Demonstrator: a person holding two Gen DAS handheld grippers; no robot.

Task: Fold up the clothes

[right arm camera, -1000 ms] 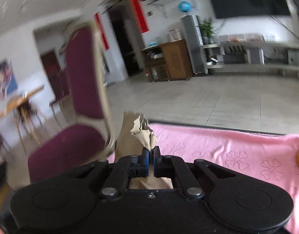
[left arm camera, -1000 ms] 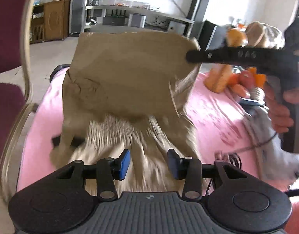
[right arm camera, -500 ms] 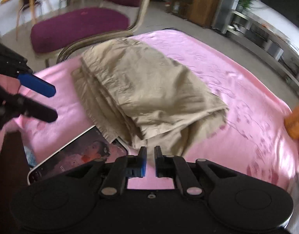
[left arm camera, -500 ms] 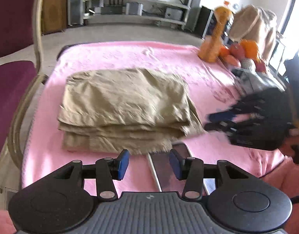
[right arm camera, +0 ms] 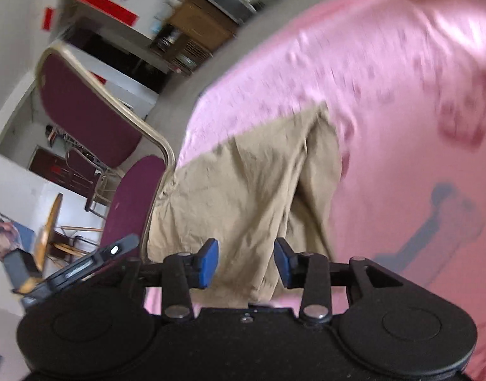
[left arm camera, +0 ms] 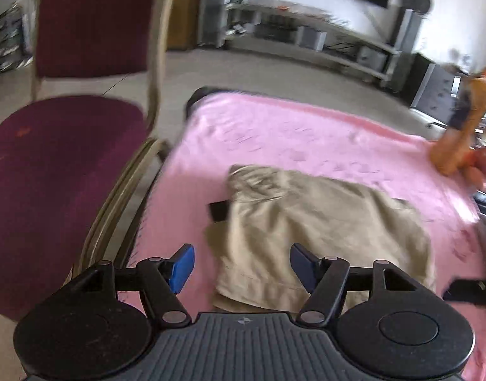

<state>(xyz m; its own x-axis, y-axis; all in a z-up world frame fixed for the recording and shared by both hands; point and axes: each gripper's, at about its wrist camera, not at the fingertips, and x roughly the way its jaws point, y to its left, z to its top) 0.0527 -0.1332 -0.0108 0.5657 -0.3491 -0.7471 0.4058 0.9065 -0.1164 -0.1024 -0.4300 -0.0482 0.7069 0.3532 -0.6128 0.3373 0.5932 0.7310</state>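
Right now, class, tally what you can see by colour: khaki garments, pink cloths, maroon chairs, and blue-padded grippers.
Khaki folded garment: 1
Pink table cloth: 1
Maroon chair: 1
Blue-padded grippers: 2, left gripper and right gripper, both open
Total: 5

Left gripper (left arm camera: 241, 265) and right gripper (right arm camera: 245, 263) both hold jaws wide apart, empty.

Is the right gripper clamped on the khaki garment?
No, the right gripper is open, its blue pads apart above the khaki garment.

Your khaki trousers (left arm camera: 319, 231) (right arm camera: 252, 190) lie folded, wrinkled, flat on the pink cloth (left arm camera: 274, 139) (right arm camera: 385, 73), near its chair-side edge.
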